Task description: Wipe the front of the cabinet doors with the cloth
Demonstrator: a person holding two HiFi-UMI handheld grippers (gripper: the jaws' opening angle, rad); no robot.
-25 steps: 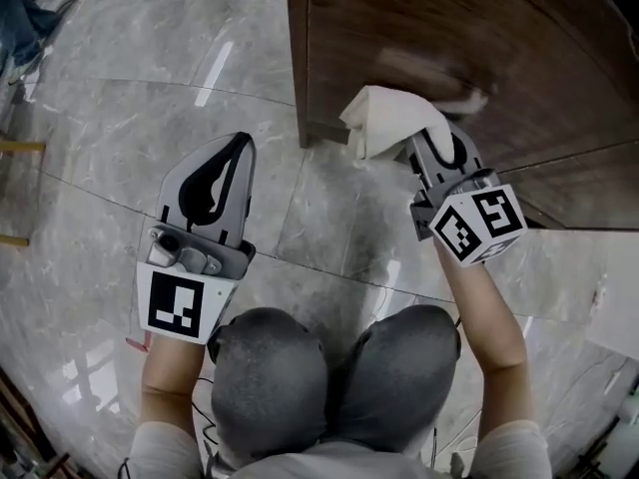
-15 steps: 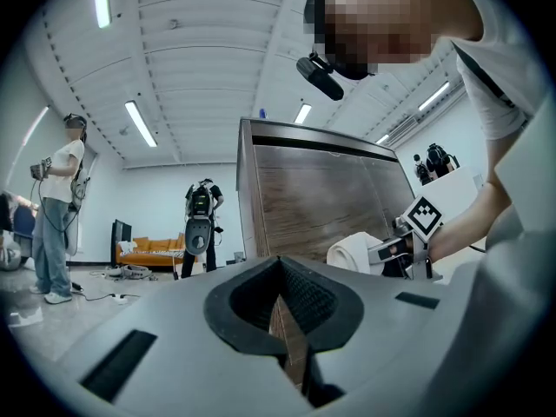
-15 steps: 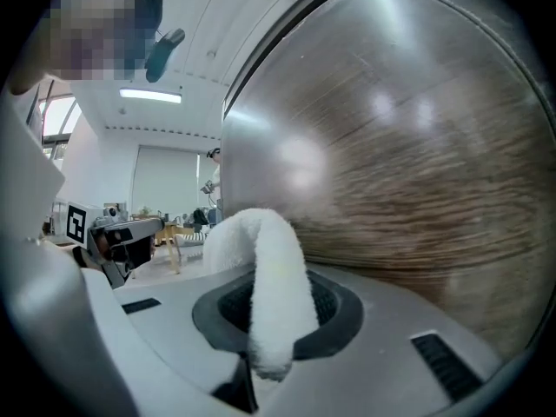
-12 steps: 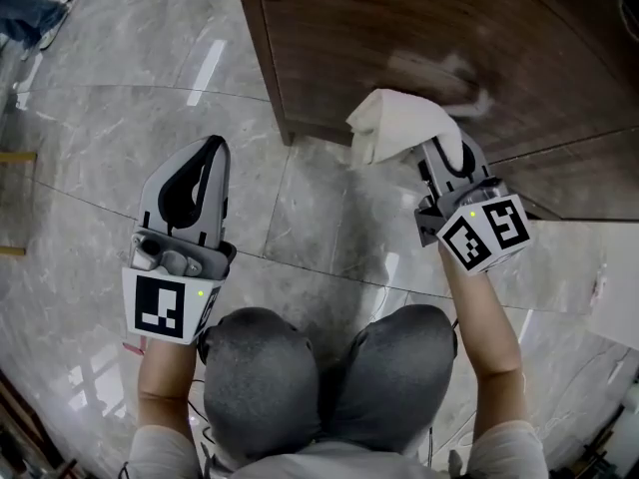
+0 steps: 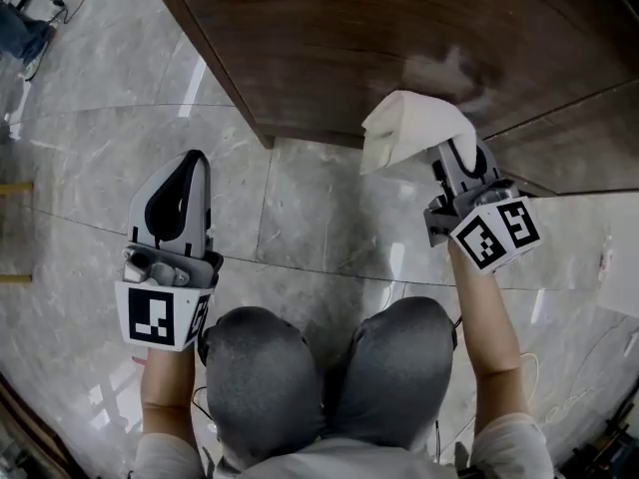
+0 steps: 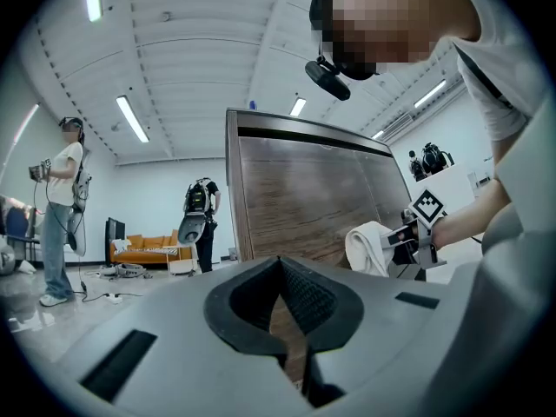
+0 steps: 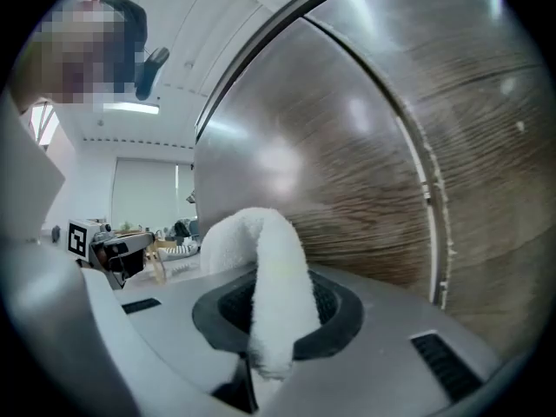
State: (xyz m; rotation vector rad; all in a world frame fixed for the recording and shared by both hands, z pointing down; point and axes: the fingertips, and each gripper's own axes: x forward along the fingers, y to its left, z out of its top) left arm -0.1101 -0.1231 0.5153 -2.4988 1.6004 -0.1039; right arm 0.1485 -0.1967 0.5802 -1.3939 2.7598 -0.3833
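A dark brown wooden cabinet (image 5: pixel 399 38) fills the top of the head view, and its door front (image 7: pixel 365 163) looms ahead in the right gripper view. My right gripper (image 5: pixel 451 158) is shut on a white cloth (image 5: pixel 411 128), which bunches up in front of the jaws close to the door's lower part. The cloth (image 7: pixel 265 276) rises between the jaws in the right gripper view. My left gripper (image 5: pixel 172 196) hangs over the floor to the left, shut and holding nothing. The left gripper view shows the cabinet (image 6: pixel 304 207) and the cloth (image 6: pixel 369 248) to the right.
Grey marble floor tiles (image 5: pixel 310 208) lie under both grippers. My knees (image 5: pixel 329 377) show at the bottom of the head view. Two people (image 6: pixel 61 207) stand far off in the room, near an orange sofa (image 6: pixel 148 250). A seam between doors (image 7: pixel 430 207) runs down the cabinet front.
The cabinet's corner has shifted left and up in the head view. The right gripper with the cloth has moved slightly right along the door. The left gripper has slid lower left.
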